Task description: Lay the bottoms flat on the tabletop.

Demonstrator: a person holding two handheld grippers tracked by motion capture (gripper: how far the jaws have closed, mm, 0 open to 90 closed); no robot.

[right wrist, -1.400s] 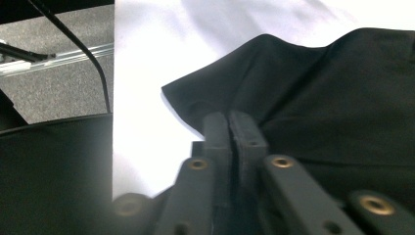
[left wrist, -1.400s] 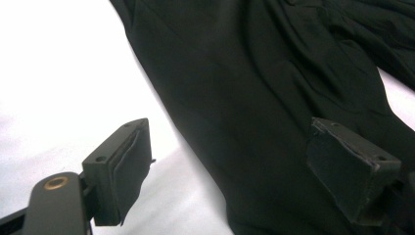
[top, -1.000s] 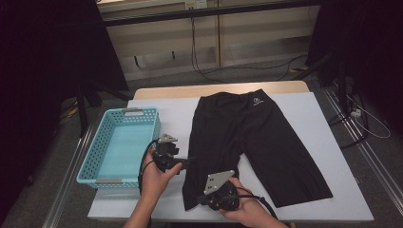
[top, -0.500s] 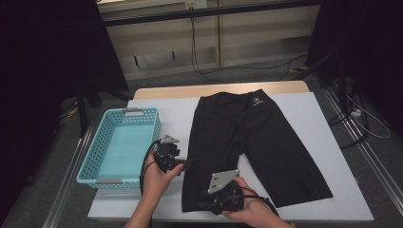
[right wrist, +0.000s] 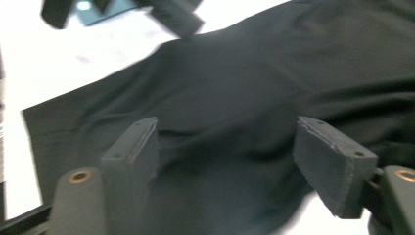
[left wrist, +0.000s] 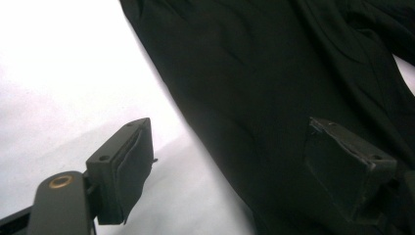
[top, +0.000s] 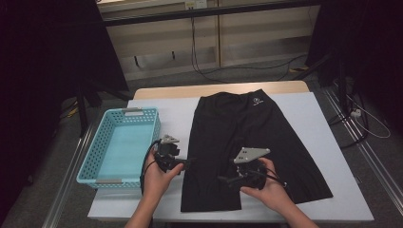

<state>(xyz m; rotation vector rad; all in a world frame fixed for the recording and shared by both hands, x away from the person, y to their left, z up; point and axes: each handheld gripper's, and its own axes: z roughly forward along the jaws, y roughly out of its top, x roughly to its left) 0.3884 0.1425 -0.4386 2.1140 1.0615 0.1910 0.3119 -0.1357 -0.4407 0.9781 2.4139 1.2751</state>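
- High view: black shorts lie flat at the centre of the white surface, basket at nine o'clock.
- Left gripper: jaws apart, at the shorts' left edge.
- Right gripper: jaws just opening, nothing between them, over the shorts' left leg.

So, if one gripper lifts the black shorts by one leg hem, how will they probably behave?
The black shorts are probably floppy: they lie flat on the table with soft creases, so the free part would likely hang and drag. They look thin, so probably light. The cloth may bunch if pushed, rather than slide as one piece.
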